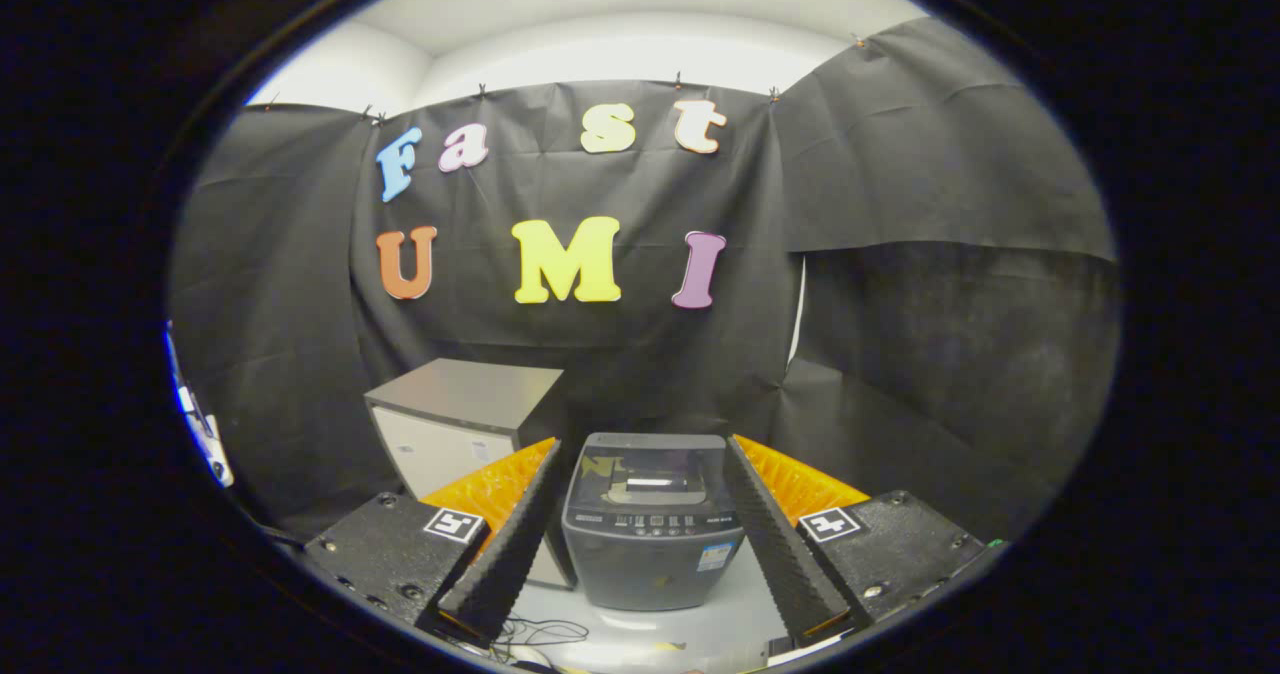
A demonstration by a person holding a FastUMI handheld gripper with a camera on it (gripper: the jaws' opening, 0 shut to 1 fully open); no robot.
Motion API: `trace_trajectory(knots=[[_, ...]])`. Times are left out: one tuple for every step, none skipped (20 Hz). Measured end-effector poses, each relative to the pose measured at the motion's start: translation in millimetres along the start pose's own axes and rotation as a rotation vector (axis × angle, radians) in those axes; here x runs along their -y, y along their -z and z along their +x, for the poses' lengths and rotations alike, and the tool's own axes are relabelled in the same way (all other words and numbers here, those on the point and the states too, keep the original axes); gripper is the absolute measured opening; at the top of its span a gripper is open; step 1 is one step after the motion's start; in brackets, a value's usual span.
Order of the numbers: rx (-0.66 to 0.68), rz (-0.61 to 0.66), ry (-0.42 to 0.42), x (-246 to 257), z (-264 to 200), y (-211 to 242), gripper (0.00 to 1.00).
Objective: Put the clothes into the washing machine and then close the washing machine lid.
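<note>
The washing machine [650,524] stands just ahead of the hand-held gripper [650,554], seen in the gap between its two fingers. It is a dark grey top-loader with a row of controls along its near edge. Its lid [650,474] lies flat and shut over the tub, with a glossy window that reflects the room. What is in the tub cannot be told through that window. No clothes are to be seen around the machine or in the fingers.

The fingers are spread wide apart and hold nothing; the machine sits between them but beyond their tips, touched by neither.

With the lid down and no garment about, this would fit either end of the job: the clothes may be inside with the lid lowered over them, or they may lie somewhere out of sight with the loading to come. The picture does not settle which.

Beyond the left finger, beside the machine, stands a pale cabinet [455,424] with a flat grey top. Some cables [540,634] trail on the light floor [690,624] in front of the machine.
</note>
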State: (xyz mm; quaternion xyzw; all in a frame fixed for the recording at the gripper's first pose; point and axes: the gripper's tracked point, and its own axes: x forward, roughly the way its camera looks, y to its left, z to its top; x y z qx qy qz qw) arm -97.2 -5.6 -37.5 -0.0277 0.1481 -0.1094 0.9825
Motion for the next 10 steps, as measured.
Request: trace_trajectory(knots=[[0.013, -0.002, 0.005, 5, -14, -1, 1.00], [0.031, -0.009, 0.007, 5, -25, -2, 1.00], [0.049, -0.012, 0.018, 8, -36, -5, 1.00], [0.062, -0.007, 0.024, 8, -44, -6, 1.00], [0.070, 0.003, 0.029, 6, -50, -6, 1.00], [0.074, 0.015, 0.032, 3, -58, -5, 1.00], [0.083, 0.024, 0.031, 0, -65, -5, 1.00], [0.094, 0.026, 0.030, -5, -72, -7, 1.00], [0.115, 0.022, 0.021, -10, -79, -3, 1.00], [0.136, 0.011, 0.015, -15, -86, -4, 1.00]])
